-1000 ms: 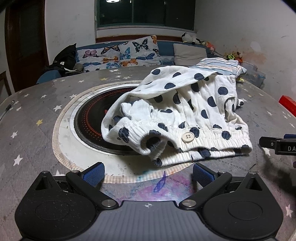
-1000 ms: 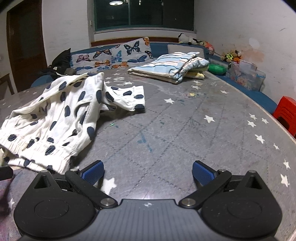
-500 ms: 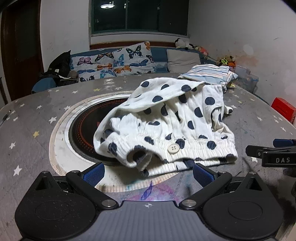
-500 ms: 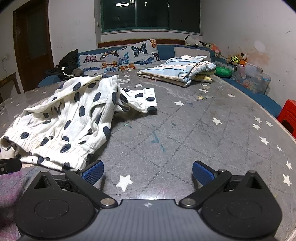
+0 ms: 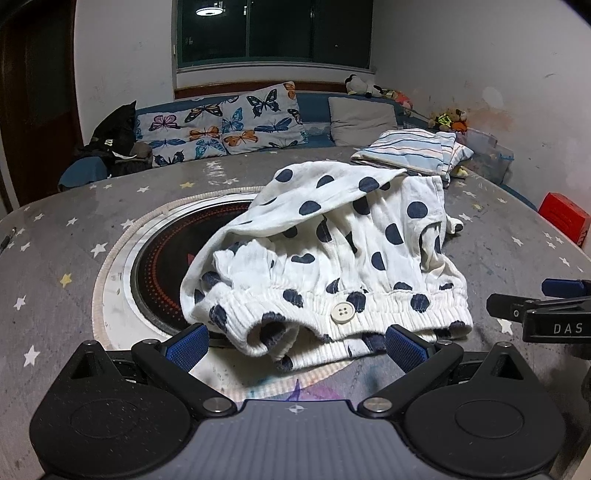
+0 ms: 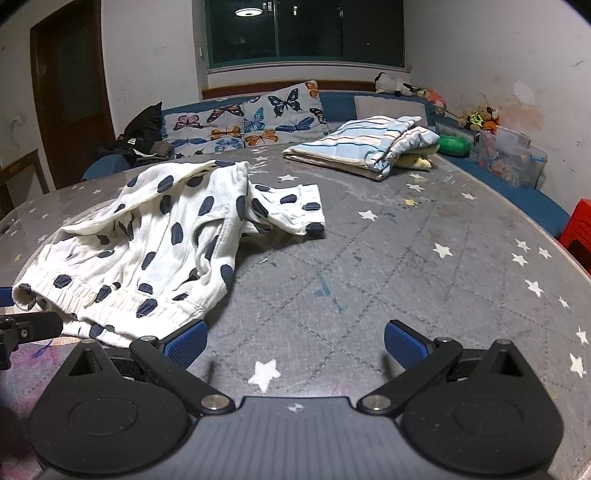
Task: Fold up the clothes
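1. White cotton shorts [image 5: 332,258] with navy dots lie crumpled on the table [image 6: 406,258]; soft, light, floppy.
2. My left gripper [image 5: 295,341] and right gripper [image 6: 295,341] gape wide, empty.
3. I'd pinch the elastic waistband [image 5: 399,314].

Dim indoor light comes from a ceiling lamp [image 5: 208,11] mirrored in the dark window [image 6: 303,31]. Soft shadows, sharp focus; fisheye bending and black vignetting mark the corners.

My polka-dot pants [image 5: 332,258] hide half the black disc [image 5: 162,269] in the desk [image 5: 55,295], and my right claw [image 5: 539,314] is cut off at the frame edge.
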A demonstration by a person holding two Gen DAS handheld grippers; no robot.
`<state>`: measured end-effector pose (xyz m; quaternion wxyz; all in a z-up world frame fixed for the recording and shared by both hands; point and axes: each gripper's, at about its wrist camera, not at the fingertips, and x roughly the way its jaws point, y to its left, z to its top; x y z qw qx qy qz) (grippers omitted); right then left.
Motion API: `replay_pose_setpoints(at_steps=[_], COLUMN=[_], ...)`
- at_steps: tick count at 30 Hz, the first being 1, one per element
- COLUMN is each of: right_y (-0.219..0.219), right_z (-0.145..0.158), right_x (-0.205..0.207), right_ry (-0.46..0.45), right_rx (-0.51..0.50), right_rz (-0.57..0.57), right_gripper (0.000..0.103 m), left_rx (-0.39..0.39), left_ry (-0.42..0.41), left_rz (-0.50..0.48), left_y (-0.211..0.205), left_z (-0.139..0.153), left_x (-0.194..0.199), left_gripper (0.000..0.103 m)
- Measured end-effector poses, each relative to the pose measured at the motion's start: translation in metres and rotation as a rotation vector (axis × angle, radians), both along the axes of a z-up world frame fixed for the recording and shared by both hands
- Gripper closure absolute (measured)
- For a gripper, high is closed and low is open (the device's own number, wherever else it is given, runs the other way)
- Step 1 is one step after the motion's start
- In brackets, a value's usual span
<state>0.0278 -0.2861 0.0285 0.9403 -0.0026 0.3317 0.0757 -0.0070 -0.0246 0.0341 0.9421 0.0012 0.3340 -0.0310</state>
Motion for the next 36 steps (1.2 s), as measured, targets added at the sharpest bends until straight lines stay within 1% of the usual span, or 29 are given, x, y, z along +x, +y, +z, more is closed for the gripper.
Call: replay_pose_setpoints(at_steps=[13, 22, 24, 25, 26, 28, 31, 36], right_y=[0.003, 0.0, -0.002, -0.002, -0.004, -0.006, -0.011, -0.011], right_z=[0.002, 0.01, 0.012, 0.013, 0.014, 0.016, 0.019, 0.018], right_x=[0.009, 0.024, 0.029, 0.032, 0.034, 0.039, 0.046, 0.05], right_ry=[-0.001, -0.011, -0.012, -0.012, -0.011, -0.007, -0.002, 0.019], right_rx=[0.022, 0.028, 0.031, 0.033, 0.038, 0.055, 0.087, 0.129], right_rz=[0.023, 0.03, 0.03, 0.029, 0.029, 0.032, 0.038, 0.075], right_gripper=[0.0, 0.0, 0.001, 0.001, 0.003, 0.005, 0.008, 0.011], left_rx=[0.019, 0.069, 0.081, 0.087, 0.093, 0.105, 0.124, 0.162], left_ry=[-0.014, -0.055, -0.061, -0.062, -0.063, -0.065, -0.068, -0.082], left_rz=[-0.011, -0.053, -0.067, -0.076, -0.087, -0.11, -0.146, -0.193], left_y=[-0.002, -0.007, -0.01, -0.012, -0.014, -0.02, -0.029, -0.046], left_z=[0.01, 0.027, 0.031, 0.031, 0.032, 0.032, 0.032, 0.028], left_x=[0.017, 0.04, 0.048, 0.052, 0.056, 0.065, 0.078, 0.101], left_gripper=[0.0, 0.001, 0.004, 0.007, 0.01, 0.013, 0.021, 0.028])
